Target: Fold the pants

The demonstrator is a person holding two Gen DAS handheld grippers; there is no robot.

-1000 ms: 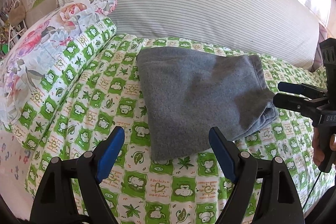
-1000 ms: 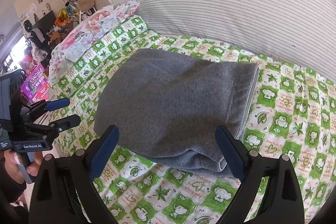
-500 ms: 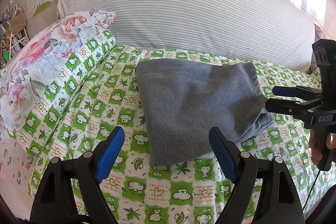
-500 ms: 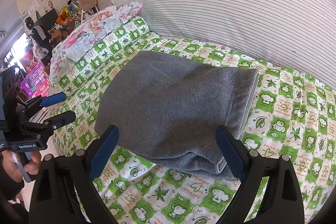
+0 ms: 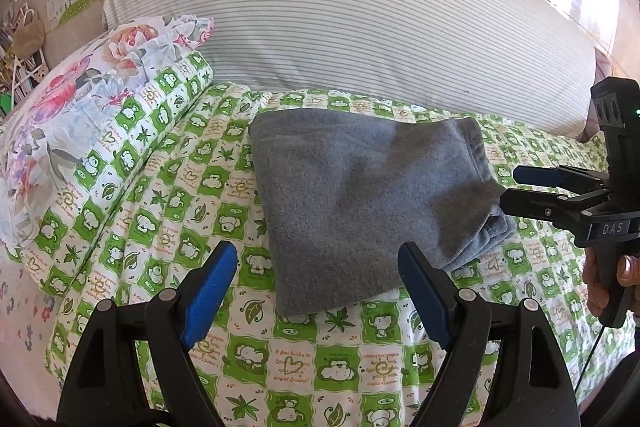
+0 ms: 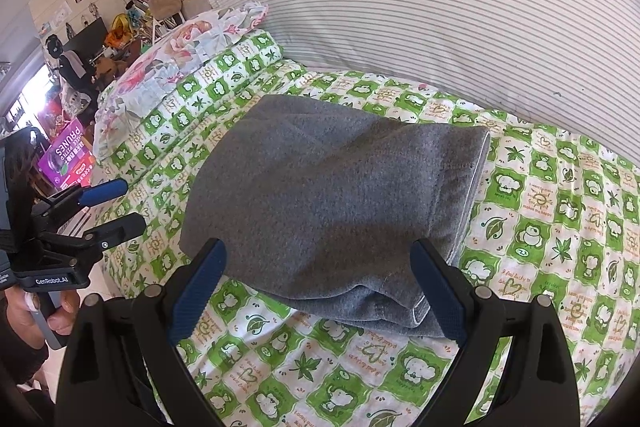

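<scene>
Two pillows, striped and floral, are seen behind the folded grey pants on the green-checked sheet. The left gripper and right gripper are held open, empty, just short of the pants.

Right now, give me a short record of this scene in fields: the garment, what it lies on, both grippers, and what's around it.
garment: grey pants, folded into a compact stack
surface: green and white checked bedsheet
left gripper: open, holding nothing, apart from the pants
right gripper: open, holding nothing
behind: striped bolster
beside: floral pillow, to the pants' left
</scene>
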